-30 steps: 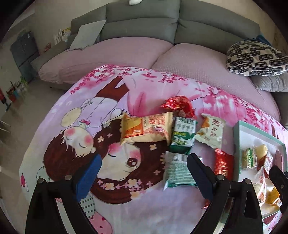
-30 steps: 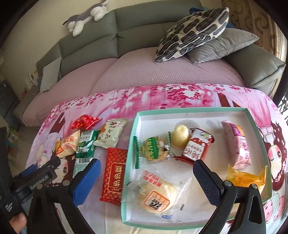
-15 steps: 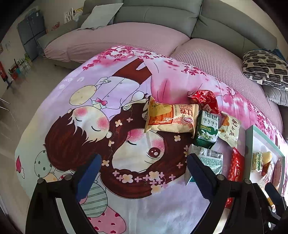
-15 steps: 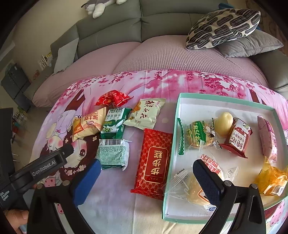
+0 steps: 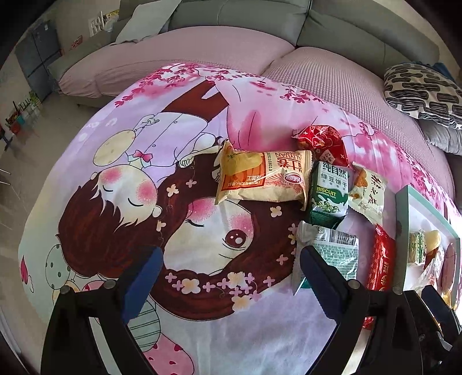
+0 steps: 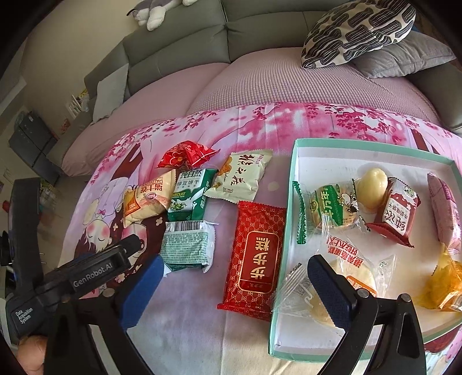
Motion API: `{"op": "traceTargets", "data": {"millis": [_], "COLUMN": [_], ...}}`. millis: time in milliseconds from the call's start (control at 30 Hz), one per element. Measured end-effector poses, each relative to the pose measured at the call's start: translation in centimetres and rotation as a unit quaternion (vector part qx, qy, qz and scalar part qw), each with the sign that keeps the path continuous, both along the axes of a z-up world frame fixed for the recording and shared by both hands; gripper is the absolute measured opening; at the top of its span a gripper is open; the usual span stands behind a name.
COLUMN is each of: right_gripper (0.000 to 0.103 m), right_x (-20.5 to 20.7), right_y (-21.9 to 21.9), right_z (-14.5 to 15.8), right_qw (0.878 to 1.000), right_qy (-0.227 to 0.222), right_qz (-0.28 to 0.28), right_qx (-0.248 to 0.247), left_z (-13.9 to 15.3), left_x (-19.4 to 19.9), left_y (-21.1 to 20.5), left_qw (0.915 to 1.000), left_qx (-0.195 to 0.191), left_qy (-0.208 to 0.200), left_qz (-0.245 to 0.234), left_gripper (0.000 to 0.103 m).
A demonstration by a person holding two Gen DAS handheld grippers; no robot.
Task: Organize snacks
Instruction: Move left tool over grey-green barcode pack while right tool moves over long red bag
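Note:
Several loose snacks lie on the cartoon-print cloth: a red flat packet [image 6: 255, 259], a grey-green patterned packet [image 6: 187, 248], a green biscuit pack [image 6: 192, 191], an orange-cream bag [image 6: 148, 199], a cream packet [image 6: 241, 177] and a red crinkled packet [image 6: 184, 154]. A teal-rimmed white tray [image 6: 293, 178] at the right holds several more snacks. My right gripper [image 6: 231, 285] is open and empty, hovering over the red flat packet and the tray's left edge. My left gripper [image 5: 228, 277] is open and empty over the cloth, left of the grey-green packet [image 5: 329, 253].
The cloth [image 5: 144, 144] covers a pink sofa seat [image 6: 288, 78] with grey backrests. A patterned cushion [image 6: 358, 28] and a grey cushion [image 6: 404, 57] lie at the back right. A plush toy [image 6: 156, 11] sits on the backrest. The floor [image 5: 29, 144] drops off at the left.
Both grippers have moved left. The right view has shifted from over the tray toward the loose snacks. The left view now shows more of the cloth. Both stay open.

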State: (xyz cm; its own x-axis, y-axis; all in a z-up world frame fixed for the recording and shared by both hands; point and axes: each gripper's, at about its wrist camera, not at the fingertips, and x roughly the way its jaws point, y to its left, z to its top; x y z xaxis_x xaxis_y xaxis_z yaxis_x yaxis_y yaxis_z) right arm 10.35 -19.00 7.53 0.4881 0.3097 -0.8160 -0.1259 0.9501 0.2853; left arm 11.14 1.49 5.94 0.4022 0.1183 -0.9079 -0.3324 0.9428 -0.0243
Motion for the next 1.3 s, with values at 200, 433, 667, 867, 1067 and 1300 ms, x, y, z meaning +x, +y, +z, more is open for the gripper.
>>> {"op": "traceTargets", "data": {"millis": [200,433,667,867,1067,1300], "right_gripper": [0.086,0.069,0.063,0.063,0.063,0.056], "right_x": [0.1,0.3,0.2,0.2,0.2,0.4], "right_y": [-0.5,-1.2,-2.5,-3.4,-3.4,-1.8], "right_z": [0.2,0.2,1.1,1.2,1.2,1.5], "right_qw": [1.000,1.000,0.998,0.998,0.998,0.999], "right_qy": [-0.003,-0.003,-0.017,-0.016,-0.017,-0.024], "right_qz": [-0.007,-0.023,-0.042,-0.050,-0.047,-0.021], "right_qx": [0.007,0.015,0.034,0.041,0.041,0.043], "left_z": [0.1,-0.2,-1.8,-2.7,-4.1,-4.3], "left_x": [0.5,1.9,3.2,3.9,4.4,4.5], "left_y": [-0.2,-2.0,-3.5,-5.0,-6.2,-2.0], "left_qw": [0.9996,0.9980,0.9943,0.9919,0.9911,0.9961], "left_qx": [-0.023,-0.037,-0.071,-0.076,-0.058,-0.052], "left_qy": [-0.005,0.000,0.023,0.029,0.050,0.056], "left_qz": [-0.012,-0.051,-0.077,-0.097,-0.109,-0.043], "left_gripper": [0.096,0.096,0.096,0.096,0.096,0.096]}}
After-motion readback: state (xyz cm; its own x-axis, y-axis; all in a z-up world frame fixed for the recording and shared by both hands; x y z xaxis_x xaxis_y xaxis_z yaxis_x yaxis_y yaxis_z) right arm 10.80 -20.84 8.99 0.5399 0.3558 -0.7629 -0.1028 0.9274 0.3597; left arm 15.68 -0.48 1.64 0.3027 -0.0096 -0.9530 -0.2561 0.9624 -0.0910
